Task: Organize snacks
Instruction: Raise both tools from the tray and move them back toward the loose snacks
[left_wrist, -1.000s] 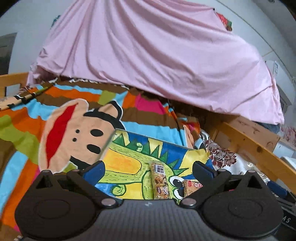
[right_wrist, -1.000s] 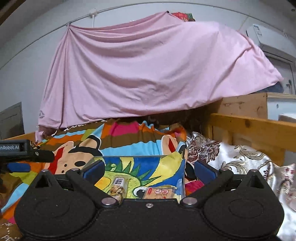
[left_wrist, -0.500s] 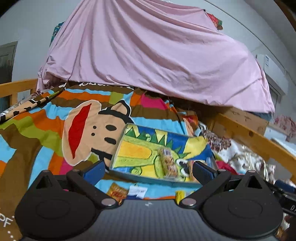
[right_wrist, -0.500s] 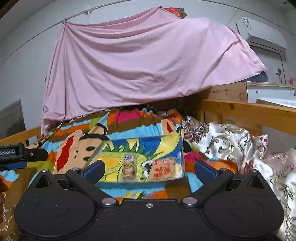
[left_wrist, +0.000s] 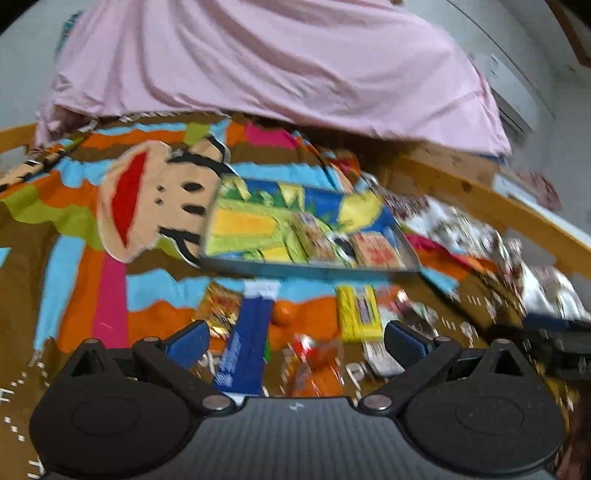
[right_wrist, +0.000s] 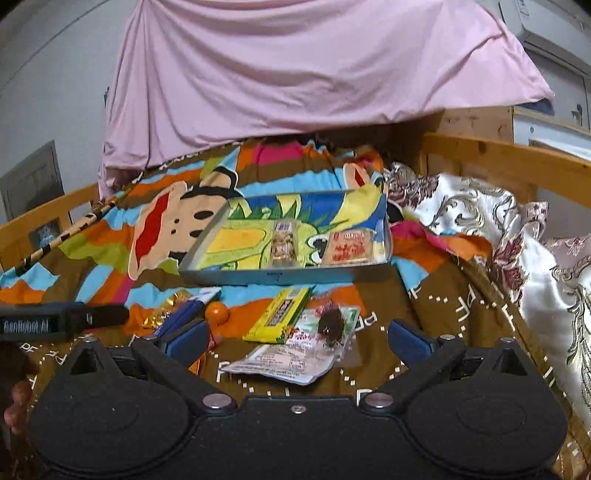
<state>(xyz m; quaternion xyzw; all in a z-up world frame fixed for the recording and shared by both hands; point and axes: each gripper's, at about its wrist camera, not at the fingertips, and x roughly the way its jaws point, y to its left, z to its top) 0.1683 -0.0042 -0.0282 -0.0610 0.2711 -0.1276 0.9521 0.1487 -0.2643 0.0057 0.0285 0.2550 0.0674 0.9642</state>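
Both units sit low over a bed w/ a striped cartoon-monkey blanket. Left gripper: blue pads spread wide, nothing between them. Right gripper: pads likewise wide apart, nothing gripped.

Tray: shallow, grey rim, bright cartoon print inside, lying on the blanket beyond the loose snacks. Contents, per right wrist view:
- clear-wrapped nut bar, approx. centre, lengthwise toward the camera;
- flat packet w/ red print, just right of the bar, apart from it.

Loose snacks lie on the blanket betw. tray and grippers:
- yellow pack, near the tray's front wall, angled;
- blue stick pack, left of centre, pointing at the left gripper's gap;
- gold-foil packet, just left of the blue pack, touching or overlapping it (cannot tell which);
- small orange round item, betw. blue and yellow packs;
- clear packet w/ a dark lump, overlapping a white flat sachet, both right of the yellow pack;
- red/orange wrapper, closest to the left gripper; blurred, type unclear.

Left wrist view is motion-blurred. A pink sheet hangs behind the bed. A wooden bed rail runs along the right side, w/ a floral satin quilt beside it. Left gripper body shows at the left edge of the right wrist view.
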